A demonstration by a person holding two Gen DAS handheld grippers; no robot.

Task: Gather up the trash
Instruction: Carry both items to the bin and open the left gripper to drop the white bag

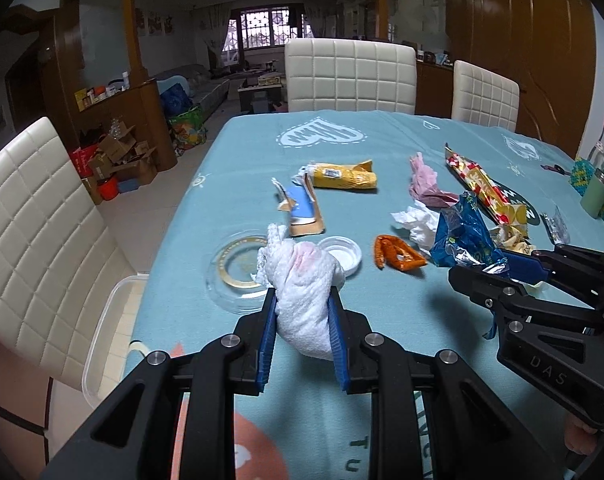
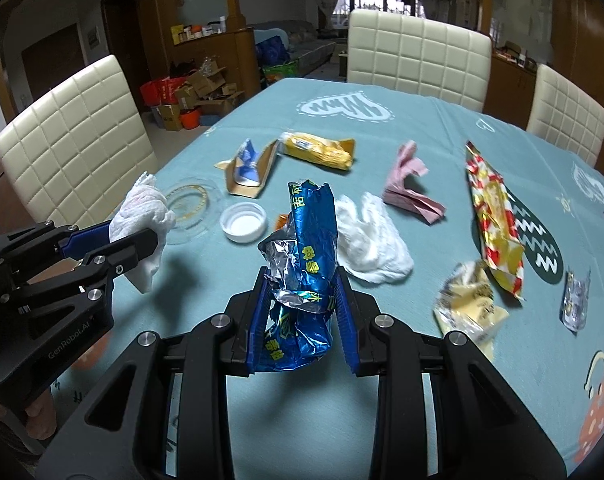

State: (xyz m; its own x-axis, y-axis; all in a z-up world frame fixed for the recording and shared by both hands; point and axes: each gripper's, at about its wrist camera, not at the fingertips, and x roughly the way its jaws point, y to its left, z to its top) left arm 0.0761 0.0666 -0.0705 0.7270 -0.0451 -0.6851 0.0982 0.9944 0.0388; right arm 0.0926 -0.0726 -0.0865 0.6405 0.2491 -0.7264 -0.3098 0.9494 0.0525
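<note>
My left gripper (image 1: 302, 300) is shut on a crumpled white paper towel (image 1: 302, 280) with a pink stain, held just above the teal tablecloth (image 1: 382, 140). My right gripper (image 2: 302, 280) is shut on a crumpled blue foil wrapper (image 2: 310, 232), also lifted off the cloth. Each gripper shows in the other's view: the right gripper (image 1: 482, 266) at right, the left gripper (image 2: 137, 236) at left. Still lying on the table are a yellow wrapper (image 1: 344, 178), a torn blue carton (image 1: 302, 212), an orange wrapper (image 1: 398, 252), a white tissue (image 1: 420, 224), a pink napkin (image 1: 426, 182) and a red-yellow wrapper (image 1: 482, 188).
A clear glass dish (image 1: 233, 268) and a white lid (image 1: 342, 254) lie beyond the left gripper. A clear plastic bin (image 1: 105, 320) sits below the table's left edge. White chairs (image 1: 350, 76) ring the table. A green cup (image 1: 596, 200) stands far right.
</note>
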